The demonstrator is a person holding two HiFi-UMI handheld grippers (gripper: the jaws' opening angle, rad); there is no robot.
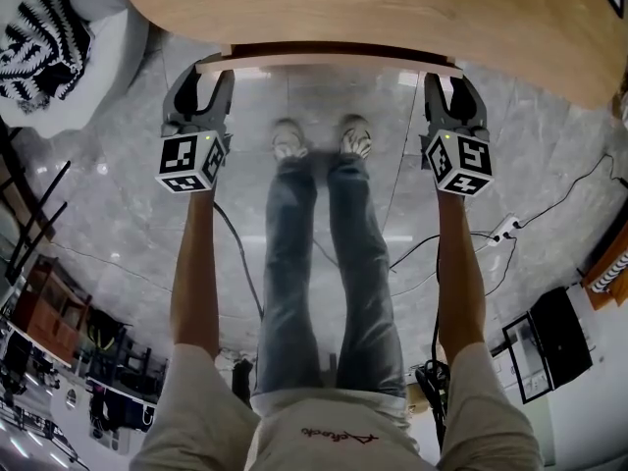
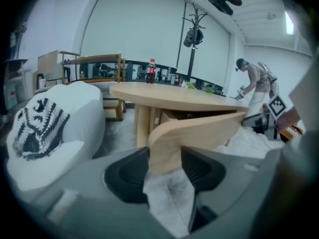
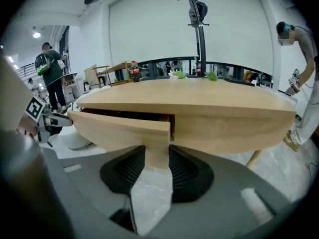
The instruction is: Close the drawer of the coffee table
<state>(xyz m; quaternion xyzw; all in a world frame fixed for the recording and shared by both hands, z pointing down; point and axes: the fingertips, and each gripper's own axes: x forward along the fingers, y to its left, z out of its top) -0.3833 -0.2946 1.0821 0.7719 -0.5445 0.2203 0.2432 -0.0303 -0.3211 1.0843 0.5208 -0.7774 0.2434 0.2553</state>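
The oval wooden coffee table [image 1: 373, 8] fills the top of the head view. Its curved drawer front [image 1: 329, 62] stands a little way out from under the tabletop. My left gripper [image 1: 201, 72] is shut on the drawer front's left end, my right gripper [image 1: 446, 77] on its right end. In the left gripper view the curved panel [image 2: 199, 133] sits clamped between the black pads of the left gripper [image 2: 167, 166]. In the right gripper view the panel's end [image 3: 124, 128] is pinched by the right gripper [image 3: 157, 161], with a dark gap behind it under the tabletop [image 3: 199, 96].
A white seat with a black-and-white cushion [image 1: 49, 47] stands left of the table. The person's shoes [image 1: 319, 140] rest on the marble floor below the drawer. Cables [image 1: 491, 234] trail at the right. A cola bottle [image 2: 151, 71] stands on the table; other people stand beyond it.
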